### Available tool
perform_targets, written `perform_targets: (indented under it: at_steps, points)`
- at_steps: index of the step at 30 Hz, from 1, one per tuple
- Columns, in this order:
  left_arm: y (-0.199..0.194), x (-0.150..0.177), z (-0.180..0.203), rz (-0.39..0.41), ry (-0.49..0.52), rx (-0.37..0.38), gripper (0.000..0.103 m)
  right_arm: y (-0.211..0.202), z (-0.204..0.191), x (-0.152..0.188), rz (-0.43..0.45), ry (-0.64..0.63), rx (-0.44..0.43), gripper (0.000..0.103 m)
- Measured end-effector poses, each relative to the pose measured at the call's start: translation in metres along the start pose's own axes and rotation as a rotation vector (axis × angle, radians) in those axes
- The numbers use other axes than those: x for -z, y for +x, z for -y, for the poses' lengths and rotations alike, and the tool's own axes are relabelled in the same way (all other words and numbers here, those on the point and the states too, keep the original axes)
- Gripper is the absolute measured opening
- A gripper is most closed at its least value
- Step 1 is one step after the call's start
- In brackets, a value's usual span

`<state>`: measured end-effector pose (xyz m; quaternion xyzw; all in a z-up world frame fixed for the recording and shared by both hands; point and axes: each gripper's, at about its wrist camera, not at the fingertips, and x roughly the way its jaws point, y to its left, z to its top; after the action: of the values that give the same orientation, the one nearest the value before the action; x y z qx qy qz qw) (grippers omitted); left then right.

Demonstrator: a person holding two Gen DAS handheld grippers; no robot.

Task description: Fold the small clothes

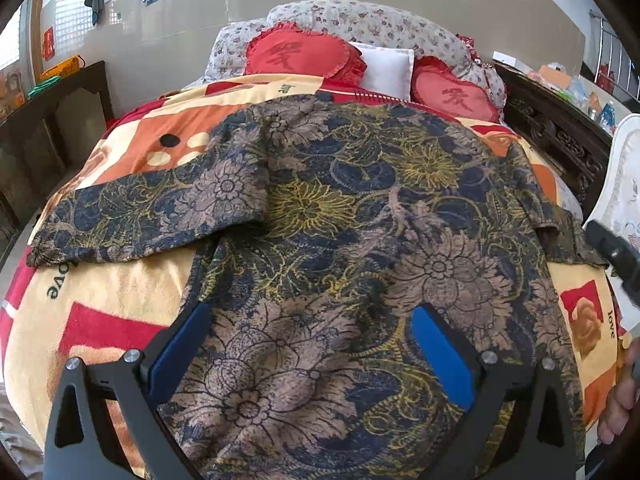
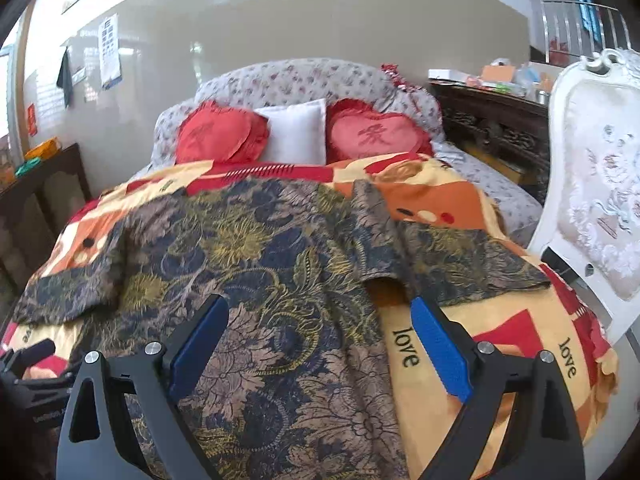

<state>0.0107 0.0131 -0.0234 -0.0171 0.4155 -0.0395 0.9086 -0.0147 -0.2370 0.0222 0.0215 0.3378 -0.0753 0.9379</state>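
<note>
Holding both sets of jaws wide apart, you grip nothing. Your left gripper hovers over the near hem of the floral shirt, blue pads to either side of the cloth. Your right gripper straddles the shirt's right edge, one pad over fabric, one over the "love" blanket. The shirt lies spread flat, sleeves out left and right. Far beyond sit two red heart cushions and a white pillow; a white chair stands right.

shirt on blanket, pillows behind
</note>
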Motion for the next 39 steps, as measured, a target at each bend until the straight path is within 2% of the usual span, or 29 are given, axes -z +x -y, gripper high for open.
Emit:
perform_targets:
  at_steps: [4, 7, 13, 16, 19, 21, 25, 30, 35, 39]
  points:
    - [0.0, 0.0, -0.001, 0.01, 0.009, -0.008, 0.103, 0.023, -0.007, 0.004, -0.076, 0.007, -0.021, 0.083]
    - [0.001, -0.001, -0.005, -0.025, -0.025, 0.051, 0.103, 0.026, -0.008, 0.005, -0.073, 0.023, -0.004, 0.082]
    - [0.013, -0.008, -0.007, -0.039, -0.031, -0.08, 0.103, 0.024, -0.007, 0.006, -0.055, 0.006, 0.013, 0.082]
    - [0.029, -0.014, -0.012, -0.035, -0.042, -0.12, 0.103, 0.031, -0.013, 0.008, -0.039, -0.029, -0.008, 0.082]
    - [0.046, -0.015, -0.013, -0.036, -0.02, -0.123, 0.103, 0.041, -0.025, 0.009, -0.005, -0.076, -0.028, 0.082]
    - [0.063, -0.01, -0.014, -0.06, -0.016, -0.152, 0.103, 0.047, -0.033, 0.013, 0.024, -0.094, -0.035, 0.082]
    - [0.083, 0.007, -0.017, -0.086, -0.026, -0.15, 0.103, 0.064, -0.041, 0.037, 0.02, -0.145, -0.007, 0.082]
    - [0.083, 0.008, -0.016, -0.078, -0.023, -0.153, 0.103, 0.064, -0.045, 0.041, 0.03, -0.159, 0.031, 0.082]
    - [0.083, 0.008, -0.019, -0.083, -0.044, -0.133, 0.103, 0.075, -0.053, 0.045, -0.021, -0.202, 0.043, 0.082]
    - [0.083, 0.008, -0.021, -0.084, -0.05, -0.127, 0.103, 0.084, -0.049, 0.046, -0.071, -0.179, 0.0, 0.078]
